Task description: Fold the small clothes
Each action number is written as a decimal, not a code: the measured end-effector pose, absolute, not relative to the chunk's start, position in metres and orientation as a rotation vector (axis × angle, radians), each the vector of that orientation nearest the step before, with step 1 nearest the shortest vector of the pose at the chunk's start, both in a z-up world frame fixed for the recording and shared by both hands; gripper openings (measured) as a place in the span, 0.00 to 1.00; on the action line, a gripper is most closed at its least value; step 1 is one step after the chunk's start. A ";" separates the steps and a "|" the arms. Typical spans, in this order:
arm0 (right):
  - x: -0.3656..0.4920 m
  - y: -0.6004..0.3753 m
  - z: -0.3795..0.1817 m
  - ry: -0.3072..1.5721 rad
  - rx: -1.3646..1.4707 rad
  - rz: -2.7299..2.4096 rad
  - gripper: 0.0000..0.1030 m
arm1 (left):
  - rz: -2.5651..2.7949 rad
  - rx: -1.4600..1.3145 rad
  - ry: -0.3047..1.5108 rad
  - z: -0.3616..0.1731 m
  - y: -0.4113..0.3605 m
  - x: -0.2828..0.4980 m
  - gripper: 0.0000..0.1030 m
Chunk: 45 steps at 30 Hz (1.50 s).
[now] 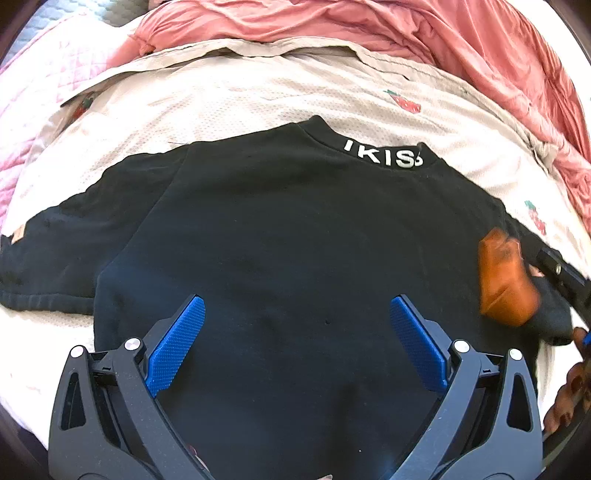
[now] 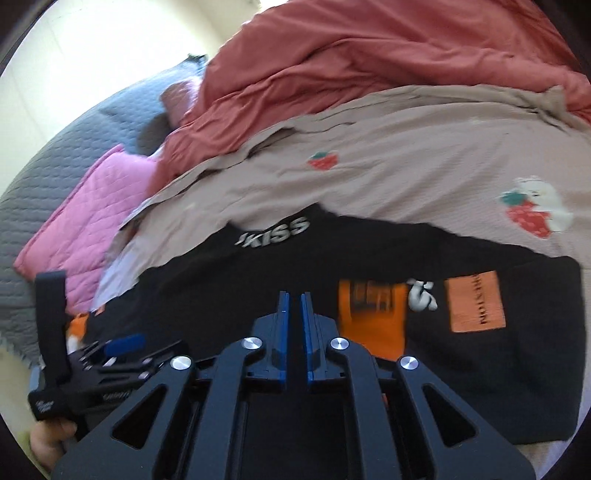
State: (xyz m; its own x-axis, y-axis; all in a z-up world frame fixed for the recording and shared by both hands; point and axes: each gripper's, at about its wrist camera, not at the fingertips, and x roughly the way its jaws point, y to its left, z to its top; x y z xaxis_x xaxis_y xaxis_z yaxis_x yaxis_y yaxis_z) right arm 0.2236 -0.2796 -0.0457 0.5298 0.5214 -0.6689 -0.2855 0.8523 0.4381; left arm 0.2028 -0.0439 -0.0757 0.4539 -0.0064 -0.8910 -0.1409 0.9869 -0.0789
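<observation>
A small black sweater (image 1: 295, 229) with white "KISS" lettering on its collar (image 1: 384, 153) lies flat, back up, on a beige strawberry-print sheet (image 1: 221, 92). My left gripper (image 1: 297, 314) is open and empty, low over the sweater's lower body. In the right wrist view the same sweater (image 2: 480, 369) has its right sleeve folded across the body, showing orange patches (image 2: 474, 301). My right gripper (image 2: 294, 306) has its jaws nearly together with a thin gap, just over the black fabric; whether it pinches cloth is hidden. The right gripper also appears at the right edge of the left wrist view (image 1: 554, 273).
A rumpled coral-red blanket (image 1: 332, 22) lies behind the sweater. A pink quilted cover (image 2: 96, 206) and a grey quilted cover (image 2: 55, 166) lie to the left. The left gripper's body (image 2: 92, 369) and the hand holding it show at the lower left of the right wrist view.
</observation>
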 end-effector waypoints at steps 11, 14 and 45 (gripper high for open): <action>0.232 -0.355 -0.014 0.826 0.180 0.186 0.52 | -0.190 -0.270 1.152 -0.071 -0.113 0.215 0.91; 0.237 -0.379 -0.024 0.871 0.246 0.134 0.52 | -0.277 -0.323 1.193 -0.078 -0.144 0.223 0.76; 0.242 -0.410 -0.030 0.870 0.409 0.103 0.52 | -0.088 -0.273 0.873 0.009 -0.068 0.238 0.06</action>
State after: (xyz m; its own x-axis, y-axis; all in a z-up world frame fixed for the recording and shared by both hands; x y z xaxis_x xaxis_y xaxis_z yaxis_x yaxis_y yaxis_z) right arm 0.2416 -0.4099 -0.0298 0.6450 0.2524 -0.7213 0.0768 0.9177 0.3898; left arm 0.2382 -0.0683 0.0085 0.6411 -0.1869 -0.7443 -0.0355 0.9616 -0.2721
